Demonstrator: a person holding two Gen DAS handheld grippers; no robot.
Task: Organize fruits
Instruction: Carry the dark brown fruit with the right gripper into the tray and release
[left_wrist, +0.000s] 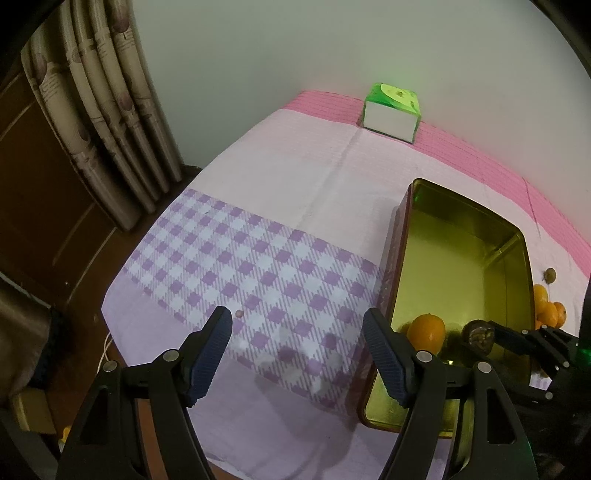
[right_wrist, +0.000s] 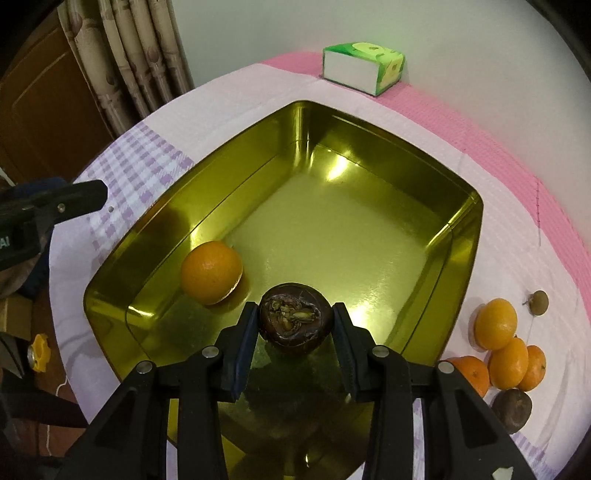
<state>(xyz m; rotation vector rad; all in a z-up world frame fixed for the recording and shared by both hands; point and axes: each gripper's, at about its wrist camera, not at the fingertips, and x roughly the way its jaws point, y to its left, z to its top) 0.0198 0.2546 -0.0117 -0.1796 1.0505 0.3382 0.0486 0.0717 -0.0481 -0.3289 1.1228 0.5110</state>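
A gold metal tin stands open on the cloth-covered table; it also shows in the left wrist view. One orange lies inside it, and shows in the left wrist view. My right gripper is shut on a dark brown fruit and holds it over the near end of the tin; the fruit shows in the left wrist view. My left gripper is open and empty over the checked cloth, left of the tin.
Several oranges, another dark fruit and a small brown fruit lie right of the tin. A green tissue box stands by the wall. A curtain hangs at the left. A small bead lies on the cloth.
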